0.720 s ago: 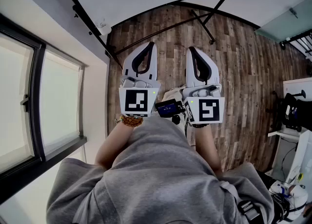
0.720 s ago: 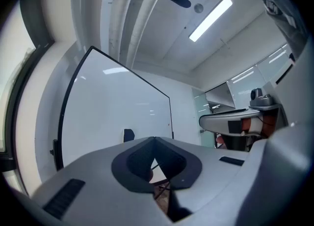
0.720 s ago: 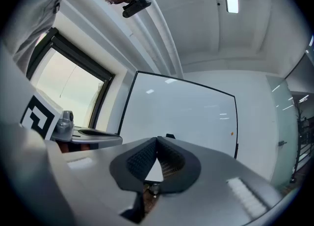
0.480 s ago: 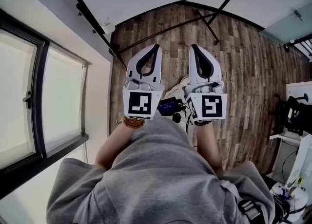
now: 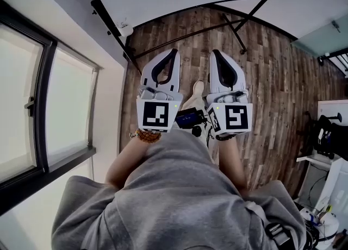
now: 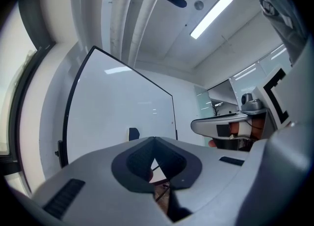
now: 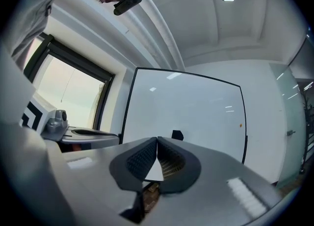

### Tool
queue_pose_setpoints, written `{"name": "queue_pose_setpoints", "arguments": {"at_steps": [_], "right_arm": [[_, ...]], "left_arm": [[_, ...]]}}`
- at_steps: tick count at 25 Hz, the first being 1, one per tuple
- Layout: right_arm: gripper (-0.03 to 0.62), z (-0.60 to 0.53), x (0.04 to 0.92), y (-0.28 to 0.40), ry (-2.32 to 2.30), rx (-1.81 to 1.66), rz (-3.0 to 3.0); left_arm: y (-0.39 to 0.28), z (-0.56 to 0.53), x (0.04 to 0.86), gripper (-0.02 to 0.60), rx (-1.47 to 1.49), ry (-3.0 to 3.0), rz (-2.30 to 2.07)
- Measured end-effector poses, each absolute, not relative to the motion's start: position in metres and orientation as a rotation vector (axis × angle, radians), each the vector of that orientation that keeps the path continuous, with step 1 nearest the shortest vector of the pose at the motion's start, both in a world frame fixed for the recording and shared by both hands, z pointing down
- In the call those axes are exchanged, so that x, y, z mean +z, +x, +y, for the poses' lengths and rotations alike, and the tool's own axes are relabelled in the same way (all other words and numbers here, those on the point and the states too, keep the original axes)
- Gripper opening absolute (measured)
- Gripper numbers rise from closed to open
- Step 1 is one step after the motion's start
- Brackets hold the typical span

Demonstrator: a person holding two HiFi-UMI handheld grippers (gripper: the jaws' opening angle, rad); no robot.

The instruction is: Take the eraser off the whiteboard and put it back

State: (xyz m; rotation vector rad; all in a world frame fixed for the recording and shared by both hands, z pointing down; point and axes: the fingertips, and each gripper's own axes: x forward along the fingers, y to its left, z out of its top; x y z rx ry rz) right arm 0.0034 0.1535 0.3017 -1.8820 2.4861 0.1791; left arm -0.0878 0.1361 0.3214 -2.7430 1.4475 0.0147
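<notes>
We hold both grippers level and side by side over the wooden floor [image 5: 272,80], facing the whiteboard [image 7: 196,107]. Left gripper [image 6: 154,139]: jaws pressed together at the tips, nothing between them. Right gripper [image 7: 157,139]: jaws likewise closed tip to tip, empty. The dark eraser [image 7: 177,135] sits on the whiteboard's face, low and near the middle. It appears just above the right gripper's tips in that gripper's view, and neither gripper touches it. A window [image 5: 32,107] stands at our left.
</notes>
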Motion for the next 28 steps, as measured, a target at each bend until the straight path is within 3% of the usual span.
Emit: {"name": "queue_pose_setpoints", "arguments": {"at_steps": [28], "right_arm": [[0.014,0.053,0.299,-0.015,-1.786,0.115,2.608]], "left_arm": [[-0.117,0.057,0.319,0.008,0.018,-2.661,1.663]]}}
